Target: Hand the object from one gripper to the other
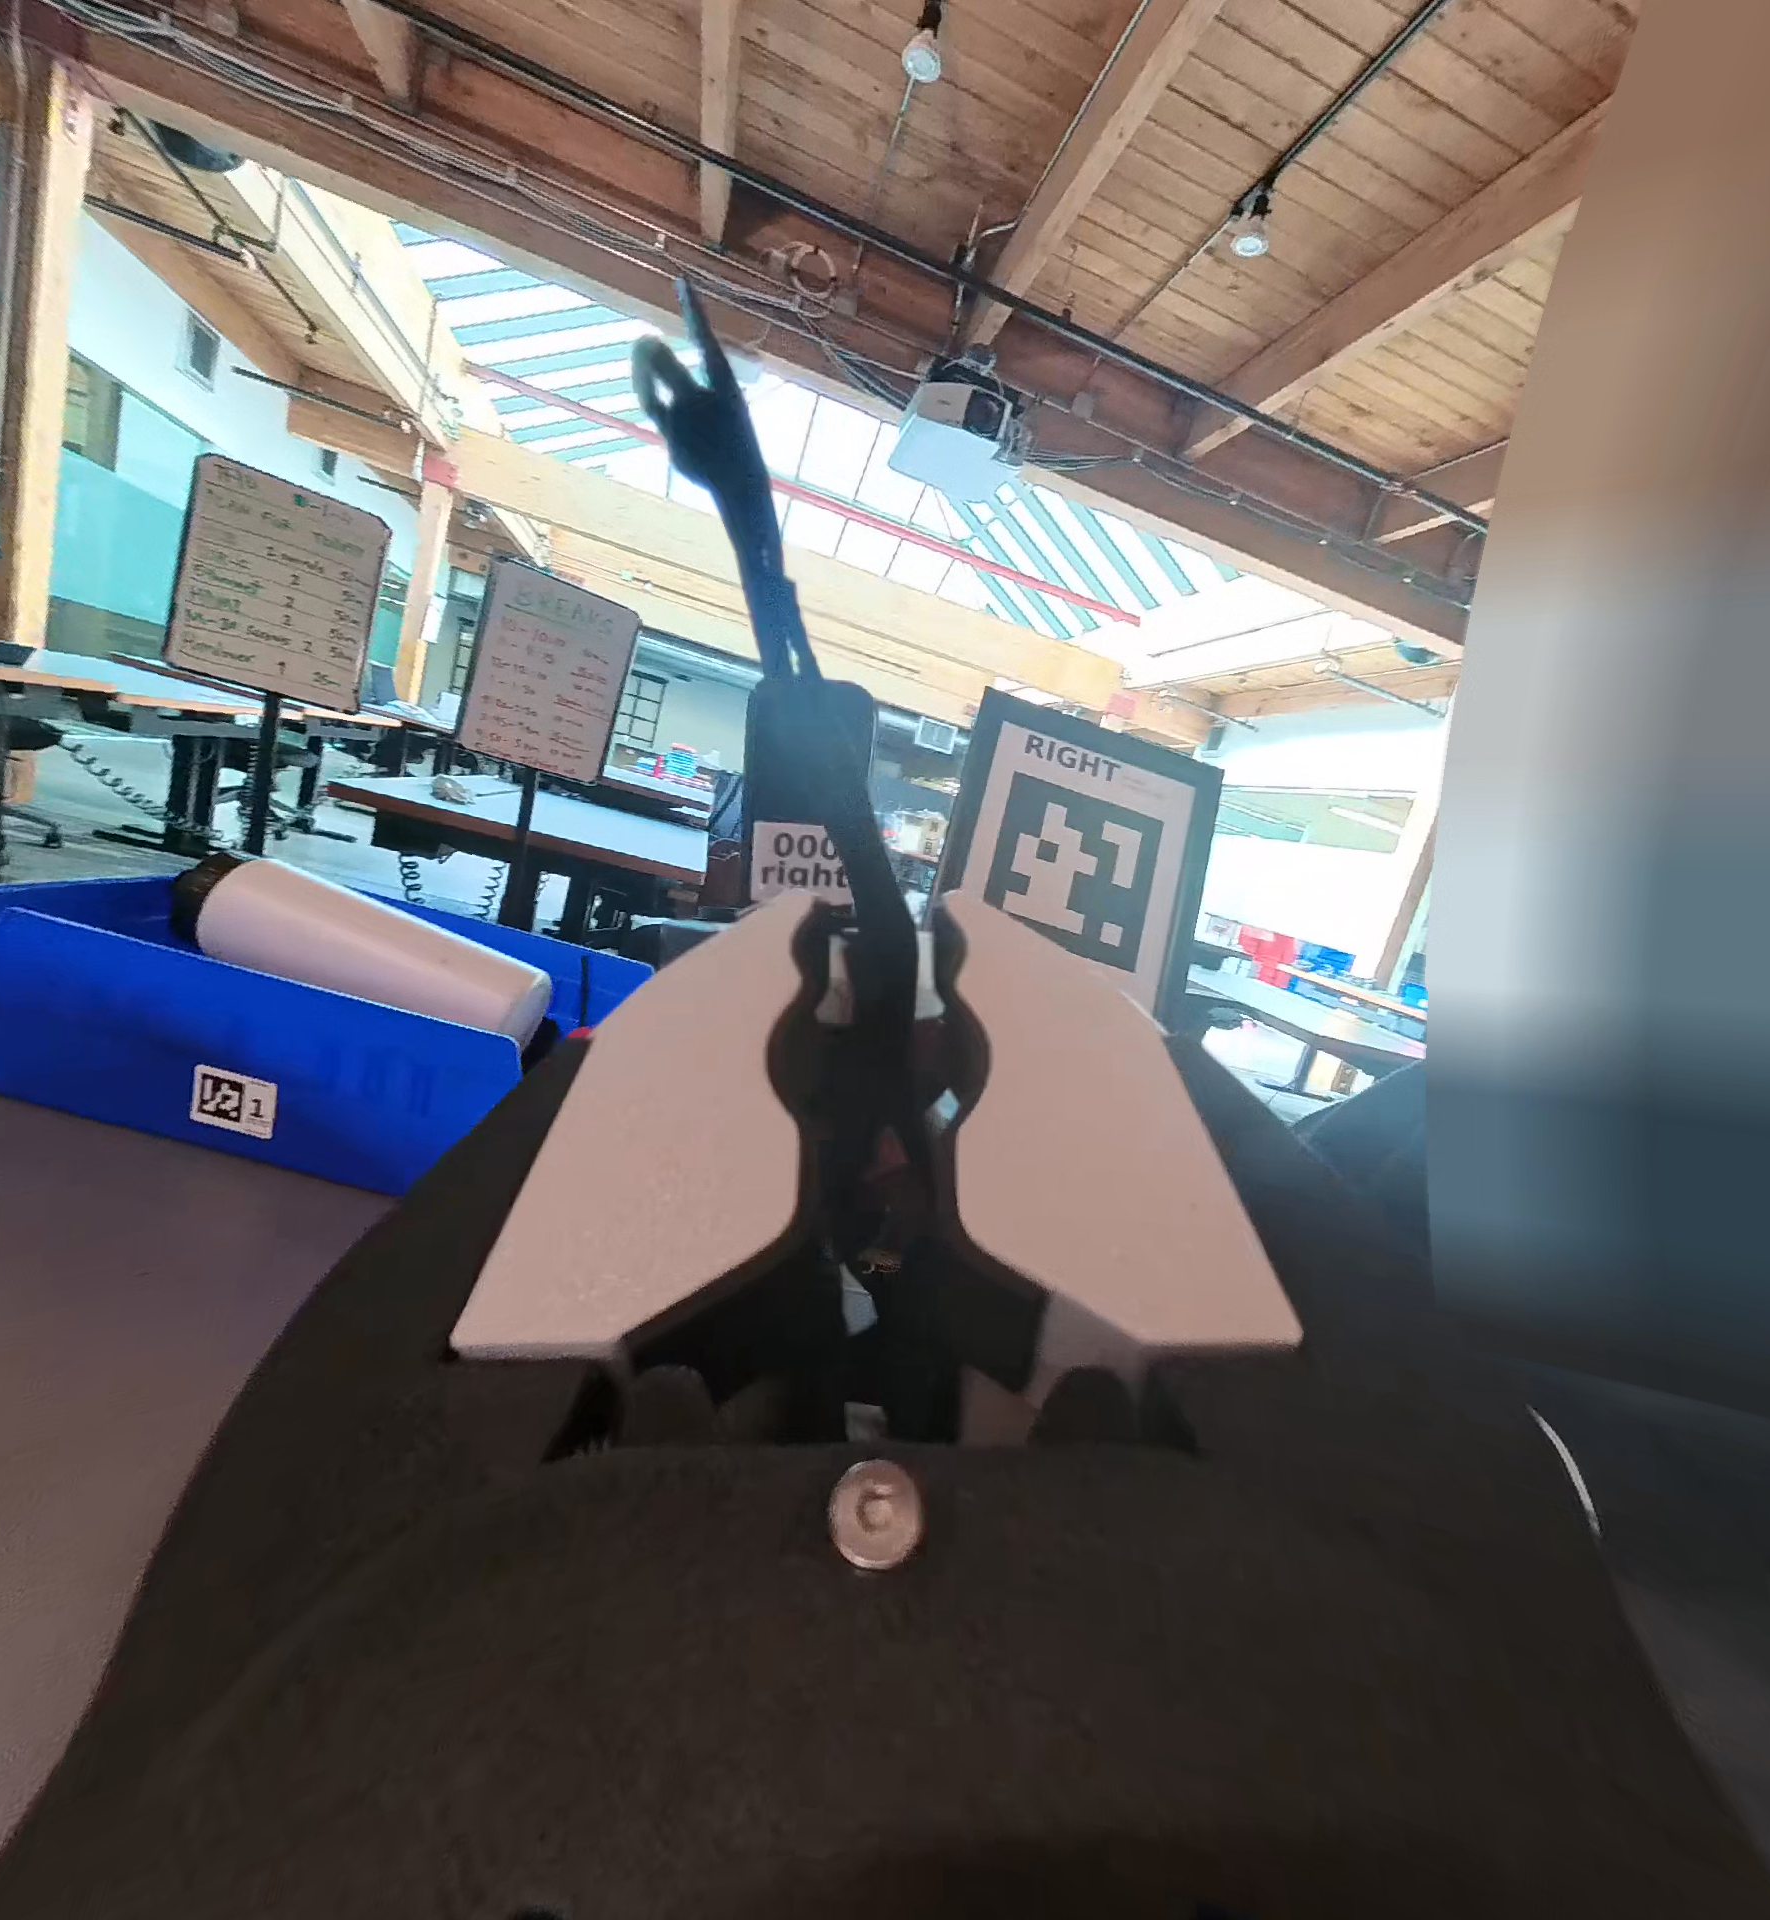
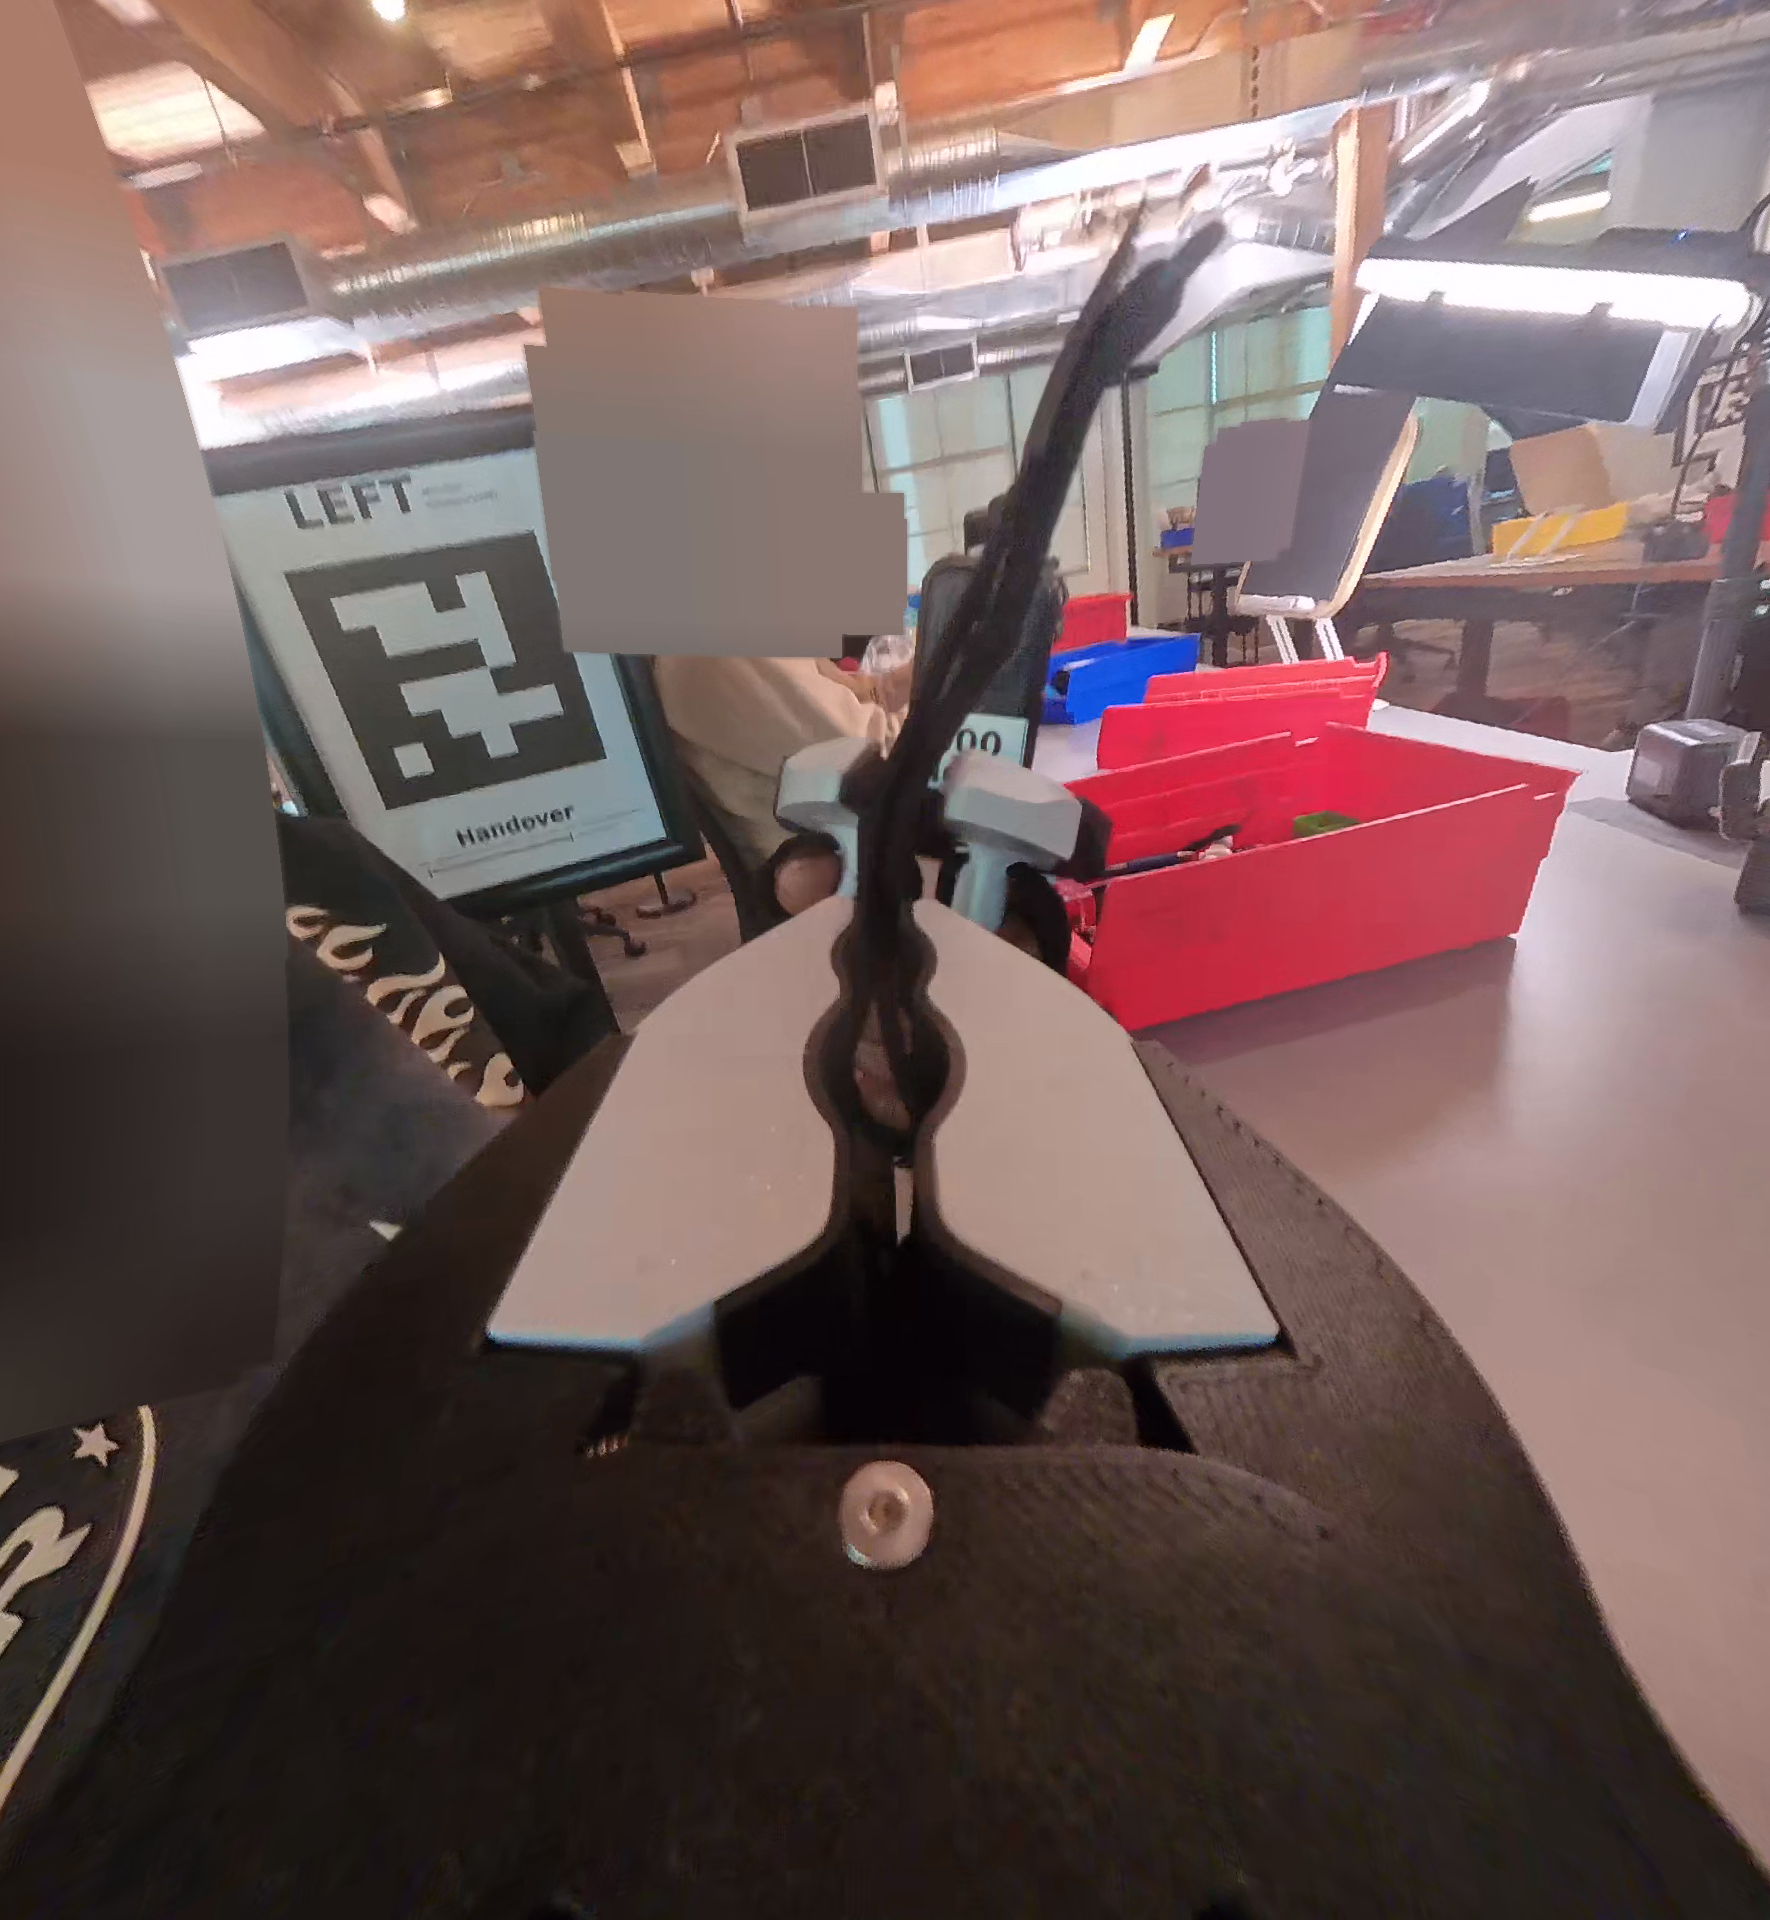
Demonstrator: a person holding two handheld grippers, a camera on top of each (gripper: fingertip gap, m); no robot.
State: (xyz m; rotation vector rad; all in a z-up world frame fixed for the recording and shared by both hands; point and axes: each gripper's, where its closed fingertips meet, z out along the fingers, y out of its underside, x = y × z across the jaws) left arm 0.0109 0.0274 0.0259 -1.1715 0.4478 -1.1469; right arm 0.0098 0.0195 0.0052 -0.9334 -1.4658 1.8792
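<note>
Both claws are clamped at once on the same limp black bundle of cord (image 1: 756, 582), the left claw (image 1: 876, 966) facing the right claw (image 2: 886, 935) tip to tip, so the handover looks midway, one release left to finish.

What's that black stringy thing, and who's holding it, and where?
A black strap. Both hand-held grippers pinch its lower end: the right and the left just beyond. The rest sticks up.

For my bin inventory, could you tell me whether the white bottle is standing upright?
No, the white bottle lies on its side in the blue bin.
</note>
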